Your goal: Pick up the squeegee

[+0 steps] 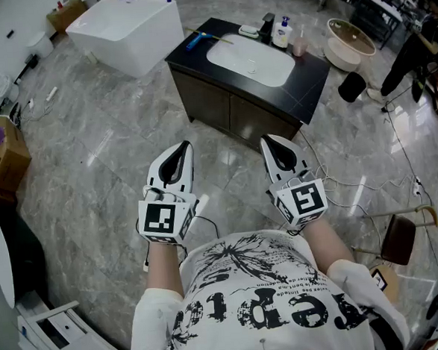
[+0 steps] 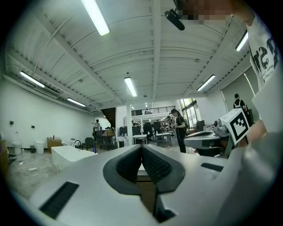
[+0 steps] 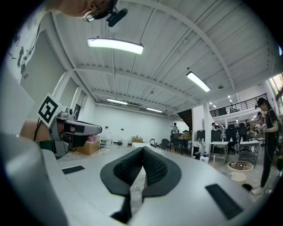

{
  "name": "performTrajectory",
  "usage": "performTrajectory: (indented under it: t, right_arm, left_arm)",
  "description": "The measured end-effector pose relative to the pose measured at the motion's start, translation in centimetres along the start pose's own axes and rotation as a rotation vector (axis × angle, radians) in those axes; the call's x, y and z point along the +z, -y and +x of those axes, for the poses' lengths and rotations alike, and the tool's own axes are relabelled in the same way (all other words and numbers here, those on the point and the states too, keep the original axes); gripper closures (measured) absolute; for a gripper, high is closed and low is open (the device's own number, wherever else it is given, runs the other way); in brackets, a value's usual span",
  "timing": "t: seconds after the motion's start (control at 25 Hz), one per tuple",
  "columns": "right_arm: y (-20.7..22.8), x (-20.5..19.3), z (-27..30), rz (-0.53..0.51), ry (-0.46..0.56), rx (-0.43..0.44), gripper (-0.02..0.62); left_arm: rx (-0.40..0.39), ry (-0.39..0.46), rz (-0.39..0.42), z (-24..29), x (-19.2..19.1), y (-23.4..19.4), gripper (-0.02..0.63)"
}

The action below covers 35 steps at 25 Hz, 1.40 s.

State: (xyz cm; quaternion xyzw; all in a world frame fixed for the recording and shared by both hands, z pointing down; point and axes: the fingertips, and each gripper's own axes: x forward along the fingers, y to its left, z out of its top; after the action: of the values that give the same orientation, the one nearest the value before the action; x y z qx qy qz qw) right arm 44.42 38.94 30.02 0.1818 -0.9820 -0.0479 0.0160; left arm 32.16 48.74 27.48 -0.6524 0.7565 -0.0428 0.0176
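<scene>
Grey marble floor (image 1: 83, 150) is spreading out below a person standing in a printed white shirt (image 1: 265, 302). Just before the chest, both hands are holding the grippers level and side by side, a little apart. The left gripper (image 1: 182, 146) is showing its jaws pressed together, nothing between them; the right gripper (image 1: 270, 140) is showing the same, pads meeting, empty. Ahead, well apart from both, a dark vanity (image 1: 311, 82) is standing with a white sink (image 1: 250, 60) set in its top. The squeegee (image 1: 198, 39) is lying on the counter's far left corner, beside the sink. Beyond, a white tub (image 1: 126, 27) is standing.
</scene>
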Motion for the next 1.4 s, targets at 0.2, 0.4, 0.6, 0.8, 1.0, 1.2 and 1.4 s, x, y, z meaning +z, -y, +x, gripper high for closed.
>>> performTrajectory:
  t: [0.2,0.4,0.6,0.8,1.0,1.2,1.4]
  right_arm:
    - [-0.6,0.1,0.9,-0.011,0.002,-0.006,0.583]
    - [-1.6,0.2,1.8,-0.021,-0.006,-0.018,0.583]
    - [-3.3,0.0,2.6,-0.025,-0.016,-0.061,0.581]
    - [-6.4,0.0,4.0,-0.024,-0.022,-0.085,0.58]
    - [-9.1,-0.8,5.7,-0.021,-0.044,-0.084,0.58]
    - [-8.7,-2.2,8.5,-0.013,-0.056,-0.051,0.58]
    - [-5.0,-4.4,13.9,0.022,-0.047,0.003,0.58]
  left_arm:
    - [-0.016,0.003,-0.006,-0.1,-0.7,-0.9,0.592]
    - [-0.029,0.011,-0.017,-0.3,-0.9,-2.2,0.592]
    - [-0.047,0.033,-0.05,-1.4,-1.6,-3.8,0.592]
    - [-0.073,0.054,-0.055,-2.8,-2.6,-6.6,0.225]
    - [-0.052,0.031,-0.075,-4.4,-3.8,-10.2,0.225]
    - [-0.022,0.002,-0.073,-3.0,-5.1,-12.3,0.225]
    - [0.057,-0.028,-0.065,2.0,-6.8,-14.8,0.225]
